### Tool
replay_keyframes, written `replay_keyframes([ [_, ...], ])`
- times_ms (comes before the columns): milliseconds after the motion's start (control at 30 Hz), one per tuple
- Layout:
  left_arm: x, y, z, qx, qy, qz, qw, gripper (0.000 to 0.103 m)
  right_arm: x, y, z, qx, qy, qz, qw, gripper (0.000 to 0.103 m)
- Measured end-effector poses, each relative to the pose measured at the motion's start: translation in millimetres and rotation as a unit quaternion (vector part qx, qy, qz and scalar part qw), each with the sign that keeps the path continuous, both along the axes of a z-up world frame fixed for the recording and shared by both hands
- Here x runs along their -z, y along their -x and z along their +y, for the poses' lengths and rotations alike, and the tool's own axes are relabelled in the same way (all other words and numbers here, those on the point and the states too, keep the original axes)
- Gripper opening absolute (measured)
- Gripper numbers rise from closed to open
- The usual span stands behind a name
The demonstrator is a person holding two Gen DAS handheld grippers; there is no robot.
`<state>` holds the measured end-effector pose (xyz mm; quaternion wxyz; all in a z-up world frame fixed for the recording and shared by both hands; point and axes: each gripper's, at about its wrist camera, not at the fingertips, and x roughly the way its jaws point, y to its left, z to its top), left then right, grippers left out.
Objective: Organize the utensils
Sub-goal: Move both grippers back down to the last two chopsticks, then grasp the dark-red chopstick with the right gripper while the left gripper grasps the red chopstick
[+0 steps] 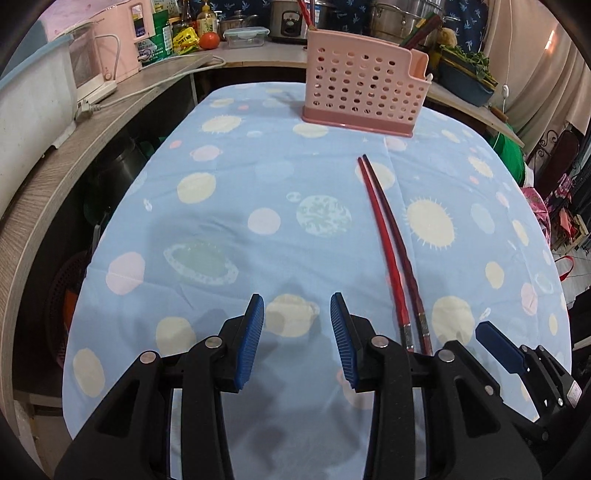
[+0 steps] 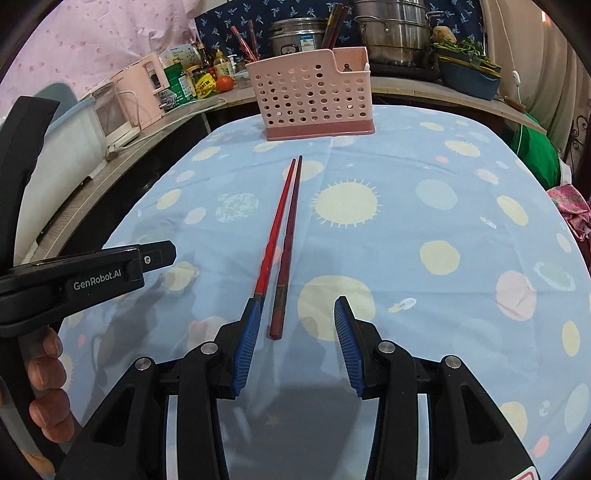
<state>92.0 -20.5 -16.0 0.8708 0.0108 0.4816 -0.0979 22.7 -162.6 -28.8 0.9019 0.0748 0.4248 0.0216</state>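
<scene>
Chopsticks (image 2: pixel 284 240), one bright red and one darker maroon, lie side by side on the counter (image 2: pixel 424 229), which is covered by a pale blue cloth printed with suns and planets. Their thin tips point toward the pink utensil holder (image 2: pixel 314 96) at the far edge of the cloth, well apart from it, and their thick ends come toward me.

My right hand-held gripper (image 2: pixel 295 325) hovers over those thick ends with its blue pads spread and pressing on nothing; the maroon stick's end sits in the gap between them, while the red stick's end runs behind the left pad. My left hand-held gripper (image 1: pixel 297 325) hangs just beside the pair, to their left, jaws likewise apart and empty over bare cloth. In the right wrist view my left hand (image 2: pixel 48 387) shows wrapped around its handle.

Nothing lies on the cloth between the chopsticks and the holder. The holder is a perforated pink basket on a darker pink base, with a lower section at its right; I cannot tell what is inside it. Behind it stand steel pots (image 2: pixel 391 33), bottles, a tomato (image 2: pixel 225 84) and a pink kettle (image 1: pixel 127 40), with more chopsticks sticking up among them.
</scene>
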Motion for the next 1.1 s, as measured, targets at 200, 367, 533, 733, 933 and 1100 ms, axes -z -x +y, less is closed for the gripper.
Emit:
replay_keyframes([
  [200,7,2,1,0.0,0.0,0.009,1.0,0.036,9,-6,5,-0.005,0.006,0.008,1.0,0.032],
  [367,11,1,1,-0.001,-0.001,0.015,0.9999,0.036,16,-11,8,-0.007,0.007,0.015,1.0,0.024],
  [533,15,0,1,-0.002,-0.002,0.019,0.9998,0.037,20,-13,11,-0.007,0.021,0.012,1.0,0.017],
  [733,16,4,-6,0.006,-0.002,0.018,0.9998,0.048,20,-10,1,0.001,0.013,0.012,1.0,0.007],
  [933,18,9,-20,0.023,0.003,0.021,0.9995,0.058,20,0,-10,0.013,0.014,0.01,1.0,0.007],
  [1100,20,15,-36,0.042,0.002,0.023,0.9988,0.059,20,8,-18,0.025,0.005,0.009,1.0,0.007],
])
